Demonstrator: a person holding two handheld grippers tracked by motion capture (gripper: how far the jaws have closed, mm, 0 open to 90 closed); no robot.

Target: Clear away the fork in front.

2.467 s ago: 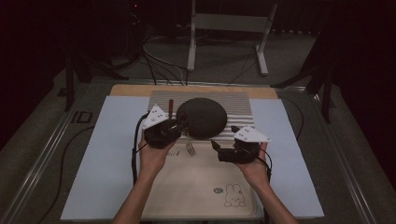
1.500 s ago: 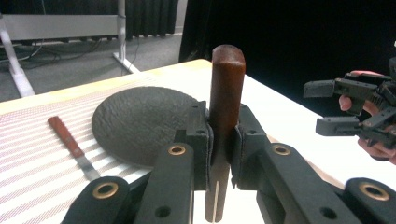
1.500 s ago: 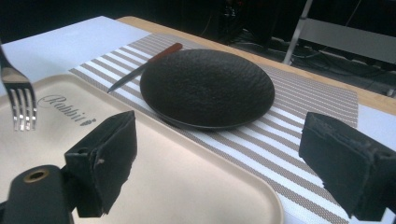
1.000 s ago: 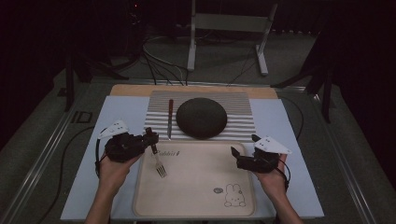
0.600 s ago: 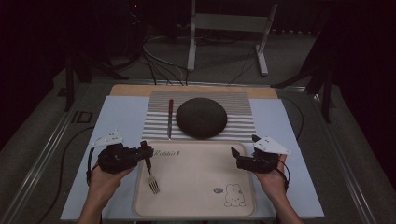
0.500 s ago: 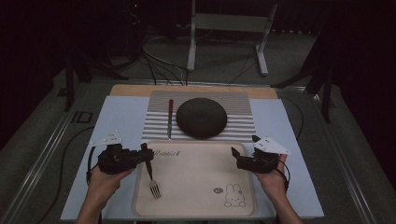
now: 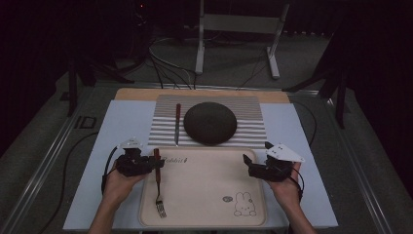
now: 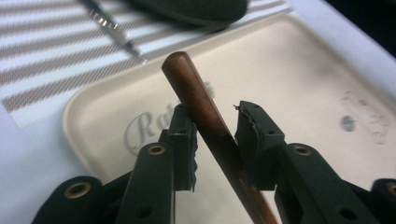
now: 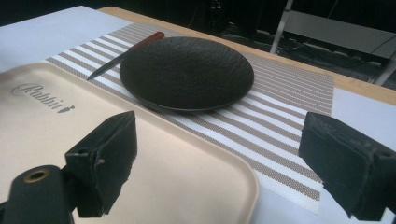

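Note:
A fork (image 7: 157, 187) with a brown handle (image 8: 205, 112) lies along the left side of the beige tray (image 7: 204, 195), tines toward the tray's front edge. My left gripper (image 7: 155, 163) is shut on the upper part of the handle, and the pads (image 8: 184, 140) press it from both sides. My right gripper (image 7: 251, 168) hovers at the tray's right edge. It stands open (image 9: 215, 172), jaws wide apart with nothing between them.
A dark round plate (image 7: 210, 123) sits on a striped placemat (image 7: 253, 122) just beyond the tray. A brown-handled knife (image 7: 178, 122) lies left of the plate. A rabbit drawing marks the tray's front right corner. A white sheet (image 7: 122, 126) covers the table.
My left gripper has carried the fork from near the plate back and left to the tray's left side, tines now near its front edge. The right gripper moved right, then stayed still.

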